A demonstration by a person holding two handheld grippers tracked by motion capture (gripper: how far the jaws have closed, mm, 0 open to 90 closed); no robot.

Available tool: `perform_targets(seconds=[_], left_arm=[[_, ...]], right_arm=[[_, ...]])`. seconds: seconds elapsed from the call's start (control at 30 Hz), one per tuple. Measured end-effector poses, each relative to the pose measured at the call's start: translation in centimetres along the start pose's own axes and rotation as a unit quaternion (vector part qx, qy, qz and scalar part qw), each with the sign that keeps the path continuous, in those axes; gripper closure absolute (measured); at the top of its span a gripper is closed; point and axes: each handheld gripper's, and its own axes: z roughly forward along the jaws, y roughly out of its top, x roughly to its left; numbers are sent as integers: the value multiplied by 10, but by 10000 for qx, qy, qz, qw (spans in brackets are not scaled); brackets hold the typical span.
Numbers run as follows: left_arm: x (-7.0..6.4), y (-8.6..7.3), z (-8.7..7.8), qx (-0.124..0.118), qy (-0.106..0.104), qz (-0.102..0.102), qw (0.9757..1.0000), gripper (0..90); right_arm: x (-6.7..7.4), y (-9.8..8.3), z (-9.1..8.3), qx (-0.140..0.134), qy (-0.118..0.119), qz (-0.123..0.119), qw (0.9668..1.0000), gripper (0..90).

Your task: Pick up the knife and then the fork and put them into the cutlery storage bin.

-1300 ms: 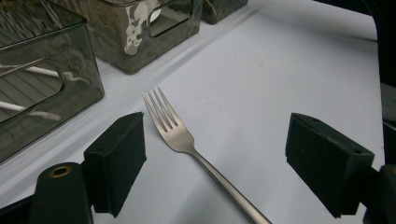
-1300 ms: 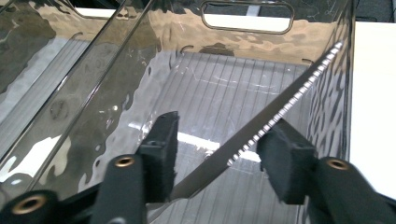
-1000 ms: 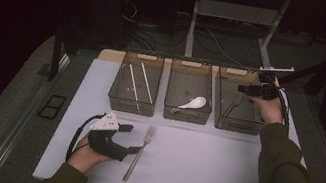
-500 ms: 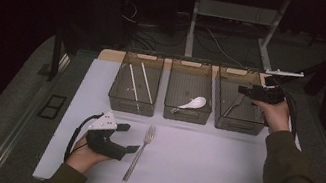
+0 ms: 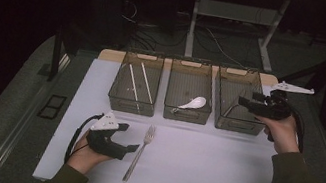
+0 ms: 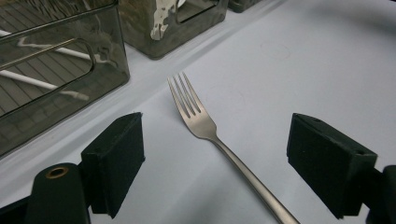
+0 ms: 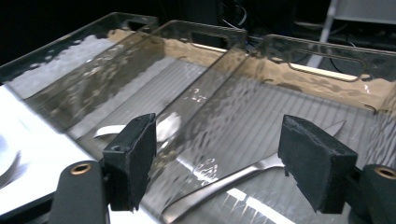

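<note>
A fork [image 5: 140,152] of brushed silver metal lies flat on the pale bench [image 5: 198,169], its four slim tines pointing toward the row of bins and its long narrow handle running back toward the person's side; in the left gripper view the tines curve slightly and the neck widens into a smooth matte stem [image 6: 205,126]. The left hand-held gripper [image 5: 129,139] rests just beside the fork on its left, black-bodied with a grey three-cornered plate on top, its two blocky black jaws spread wide with the fork's head lying between them, not pinched. Beyond the fork stand three smoky, see-through plastic bins with ribbed floors and cut-out handles. The left bin [image 5: 132,97] holds thin white sticks, the middle bin [image 5: 186,112] a glossy white spoon [image 5: 191,102], and the right bin [image 5: 239,123] a silver knife [image 7: 261,172] with a serrated blade, lying on the bin's ridged floor. The right hand-held gripper [image 5: 241,101] hovers at the right bin's outer rim, held by a hand in a dark olive sleeve; its jaws have just been opening and stand well apart with nothing between the pads, the knife lying below them in the bin. The bench surface is smooth and matte, edged by a strip of tan wood behind the bins, with dark floor and cables beyond.
</note>
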Motion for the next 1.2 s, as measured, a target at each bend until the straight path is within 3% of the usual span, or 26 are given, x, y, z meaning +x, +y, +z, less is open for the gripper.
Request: perform_targets(seconds=[0.4, 0.77, 0.97, 1.2], left_arm=[[-6, -2, 3, 155, 133, 18, 9998, 183], [-12, -2, 15, 412, 188, -54, 9990, 226], [-18, 2, 25, 620, 218, -21, 9978, 315], [-19, 3, 37, 854, 269, -160, 9959, 473]], right_arm=[[39, -27, -24, -30, 420, -485, 9979, 250], [69, -65, -32, 107, 681, -632, 9956, 250], [75, -83, -33, 235, 674, -667, 9952, 250], [78, -97, -33, 370, 701, -664, 9946, 251]])
